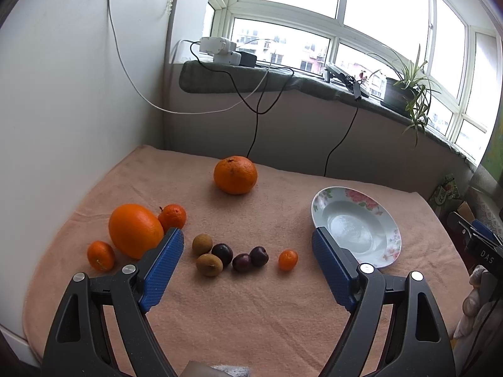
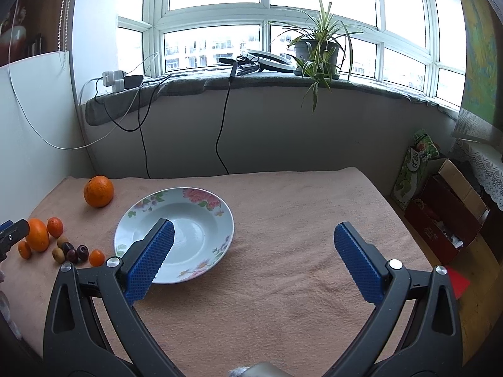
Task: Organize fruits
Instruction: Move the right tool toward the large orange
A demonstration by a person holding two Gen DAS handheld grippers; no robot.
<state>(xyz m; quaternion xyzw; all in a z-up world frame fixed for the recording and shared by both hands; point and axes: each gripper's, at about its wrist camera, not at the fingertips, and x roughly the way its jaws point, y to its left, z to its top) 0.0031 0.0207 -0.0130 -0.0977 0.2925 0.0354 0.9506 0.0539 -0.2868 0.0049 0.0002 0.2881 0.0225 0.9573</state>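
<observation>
On a pink towel lie a large orange (image 1: 135,230), a big mandarin (image 1: 235,174) farther back, two small mandarins (image 1: 172,216) (image 1: 101,255), a kumquat (image 1: 288,260), two brown kiwi-like fruits (image 1: 209,264), and three dark plums (image 1: 222,253). An empty floral plate (image 1: 389,251) sits at the right, and also shows in the right wrist view (image 2: 201,270). My left gripper (image 1: 248,260) is open and empty above the small fruits. My right gripper (image 2: 253,257) is open and empty, just right of the plate.
A white wall panel (image 1: 63,110) borders the towel's left. A windowsill with chargers (image 1: 220,50), cables and a potted plant (image 2: 317,53) runs behind. Boxes (image 2: 446,220) stand on the floor past the right edge.
</observation>
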